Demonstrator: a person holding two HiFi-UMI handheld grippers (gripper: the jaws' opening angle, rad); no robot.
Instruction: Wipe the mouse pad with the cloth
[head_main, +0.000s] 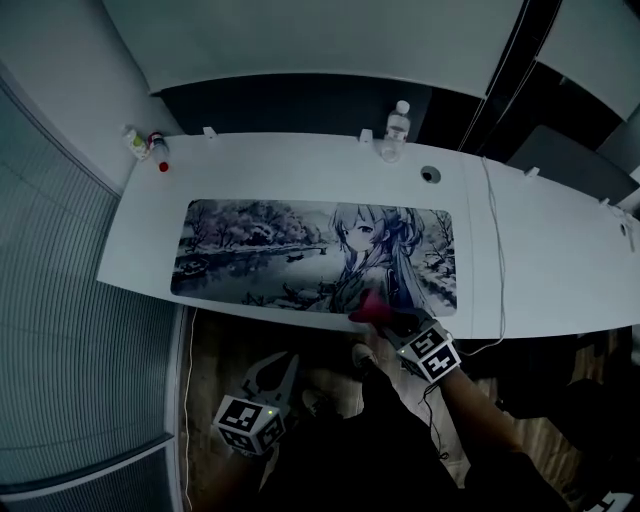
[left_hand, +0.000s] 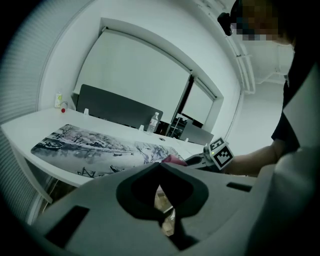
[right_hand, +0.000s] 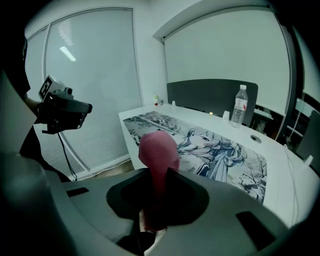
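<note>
The right gripper (right_hand: 159, 175) has its two fingers pinching a soft pink cloth (right_hand: 158, 150). The cloth is bunched into a rounded lump that stands out beyond the fingertips. Just in front of these fingers lies the long printed mouse pad with a grey picture of an anime girl and a winter landscape (head_main: 260, 245), spread on a white desk (head_main: 300, 165). The cloth is at the near edge of the pad, beside the figure of the girl; whether it touches the pad, I cannot tell. Far beyond the fingers, at the back side of the desk, stands a clear plastic water bottle (head_main: 396, 130).

The left gripper (head_main: 278, 368) is held low, below the near edge of the desk and well apart from the pad. Its fingers are pressed together at the tips, with nothing between them.
</note>
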